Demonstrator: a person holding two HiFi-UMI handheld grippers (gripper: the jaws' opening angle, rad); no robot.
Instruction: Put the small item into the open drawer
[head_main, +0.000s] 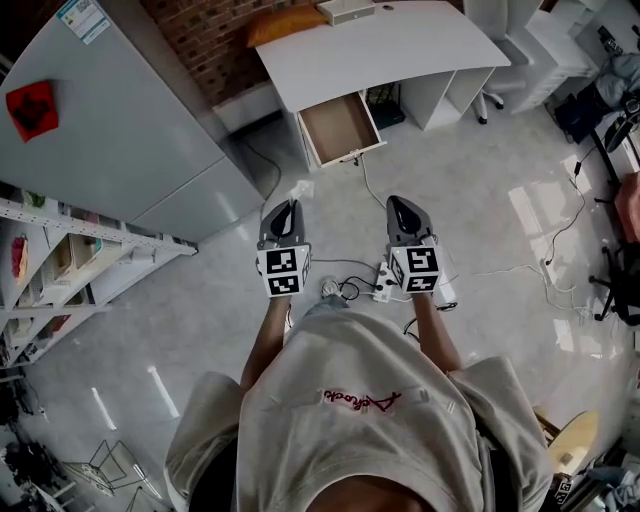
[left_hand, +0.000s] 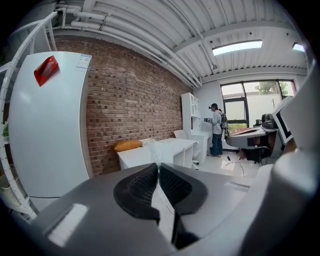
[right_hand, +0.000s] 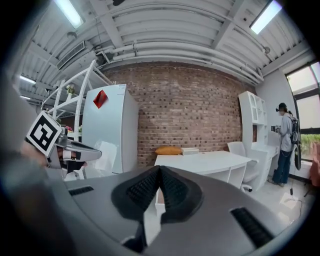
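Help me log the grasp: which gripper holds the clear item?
The left gripper: a clear item sticks out from it; the right gripper is shut, empty.

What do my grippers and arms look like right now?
The left gripper and right gripper are grey, tapering shells with black ribbed jaw pads; each carries a white cube with black square markers. The arms are bare below a light grey short-sleeved T-shirt with red script across it.
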